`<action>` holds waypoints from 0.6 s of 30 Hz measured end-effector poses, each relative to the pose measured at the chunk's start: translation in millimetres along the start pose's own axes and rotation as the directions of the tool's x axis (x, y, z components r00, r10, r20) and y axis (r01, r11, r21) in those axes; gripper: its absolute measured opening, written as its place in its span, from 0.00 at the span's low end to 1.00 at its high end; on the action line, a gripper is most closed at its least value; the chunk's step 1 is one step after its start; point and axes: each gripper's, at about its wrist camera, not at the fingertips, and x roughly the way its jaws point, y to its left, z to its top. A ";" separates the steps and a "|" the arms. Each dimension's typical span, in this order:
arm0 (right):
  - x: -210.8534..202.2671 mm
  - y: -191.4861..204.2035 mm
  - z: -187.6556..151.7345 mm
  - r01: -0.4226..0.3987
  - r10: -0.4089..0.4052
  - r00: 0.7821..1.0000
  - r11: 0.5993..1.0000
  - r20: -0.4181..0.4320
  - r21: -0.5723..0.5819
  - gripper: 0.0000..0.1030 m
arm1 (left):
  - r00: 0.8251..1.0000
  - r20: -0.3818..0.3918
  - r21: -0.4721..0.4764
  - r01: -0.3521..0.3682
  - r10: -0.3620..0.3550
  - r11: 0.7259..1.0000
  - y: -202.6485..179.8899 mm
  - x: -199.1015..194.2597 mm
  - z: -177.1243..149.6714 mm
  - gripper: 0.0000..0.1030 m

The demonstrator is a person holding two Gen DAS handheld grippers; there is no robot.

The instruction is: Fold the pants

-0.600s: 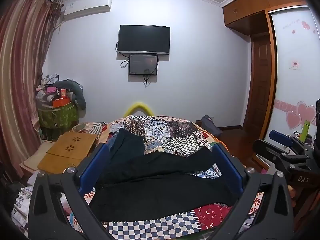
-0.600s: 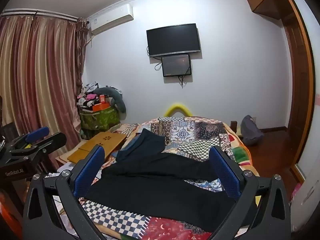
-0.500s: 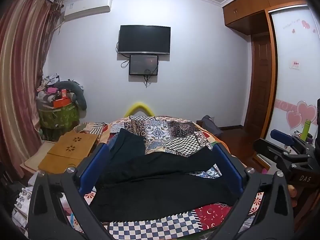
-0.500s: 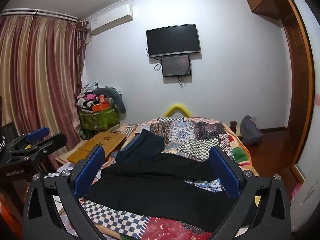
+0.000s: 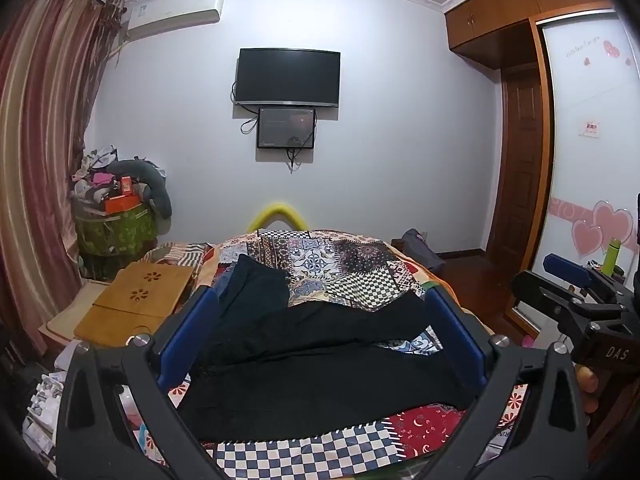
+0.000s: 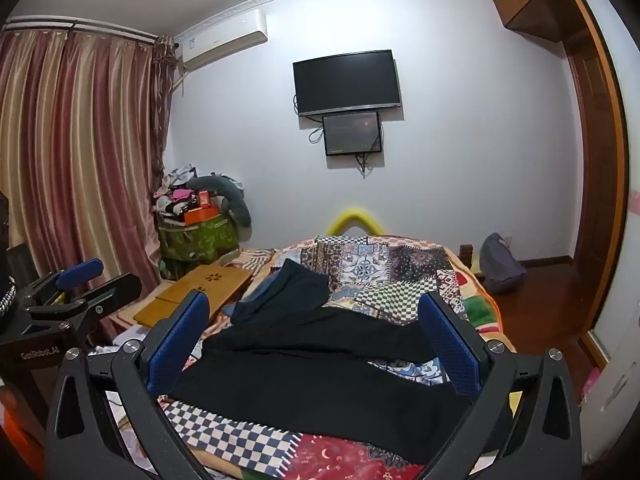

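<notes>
Practically nothing changed over last half second: black pants stayed spread unfolded on quilted bed, legs toward 3 o'clock. Left hand-held gripper and right hand-held gripper kept hovering, jaws fully wide, empty. Folding not started.

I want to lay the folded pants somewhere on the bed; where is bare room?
The far half of the patchwork quilt is bare, between the black pants and the yellow headboard. A checkered strip at the near edge is also bare. The middle is crowded: the pants sprawl across it, with another dark garment at far left.
</notes>
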 end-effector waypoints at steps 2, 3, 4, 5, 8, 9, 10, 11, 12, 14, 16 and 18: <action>-0.5 -0.2 1.1 0.003 -0.003 1.000 1.000 0.000 -0.001 1.00 | 1.000 0.001 0.000 0.000 0.000 1.000 0.5 -0.5 -0.3 1.00; 0.0 0.5 0.5 0.005 -0.005 1.000 1.000 0.000 -0.001 1.00 | 1.000 0.001 0.001 0.001 -0.001 1.000 0.4 -0.5 -0.8 1.00; -0.4 0.3 0.8 0.006 -0.006 1.000 1.000 0.000 0.000 1.00 | 1.000 0.000 0.001 0.003 -0.003 1.000 0.9 -0.5 -0.6 1.00; -0.7 0.3 0.7 0.006 -0.006 1.000 1.000 0.001 -0.001 1.00 | 1.000 -0.001 0.002 0.004 -0.004 1.000 1.2 -0.3 -0.7 1.00; -2.7 1.5 1.4 0.012 -0.012 1.000 1.000 0.003 -0.002 1.00 | 1.000 -0.006 0.005 0.005 -0.005 1.000 1.6 1.2 -1.3 1.00; -1.3 2.8 0.0 0.014 -0.014 1.000 1.000 0.003 -0.002 1.00 | 1.000 -0.008 0.005 0.005 -0.005 1.000 1.7 2.7 -1.7 1.00; -1.2 2.4 0.3 0.015 -0.015 1.000 1.000 0.002 -0.001 1.00 | 1.000 -0.009 0.004 0.006 -0.006 1.000 1.9 3.5 -2.1 1.00; -0.9 2.3 0.3 0.015 -0.015 1.000 1.000 0.001 0.000 1.00 | 1.000 -0.010 0.003 0.007 -0.007 1.000 2.7 3.9 -2.3 1.00; -1.0 1.9 0.2 0.016 -0.016 1.000 1.000 0.002 0.001 1.00 | 1.000 -0.010 0.002 0.006 -0.006 1.000 3.3 3.9 -2.9 1.00; -0.6 1.5 -0.7 0.018 -0.018 1.000 1.000 0.002 0.001 1.00 | 1.000 -0.010 0.002 0.005 -0.005 1.000 0.8 4.5 -2.0 1.00; -0.1 0.8 -0.3 0.020 -0.020 1.000 1.000 0.000 0.003 1.00 | 1.000 -0.010 0.002 0.004 -0.004 1.000 0.1 4.4 -2.4 1.00; 0.0 0.3 -0.2 0.021 -0.021 1.000 1.000 -0.001 0.003 1.00 | 1.000 -0.011 0.000 0.006 -0.006 1.000 2.7 4.6 -2.5 1.00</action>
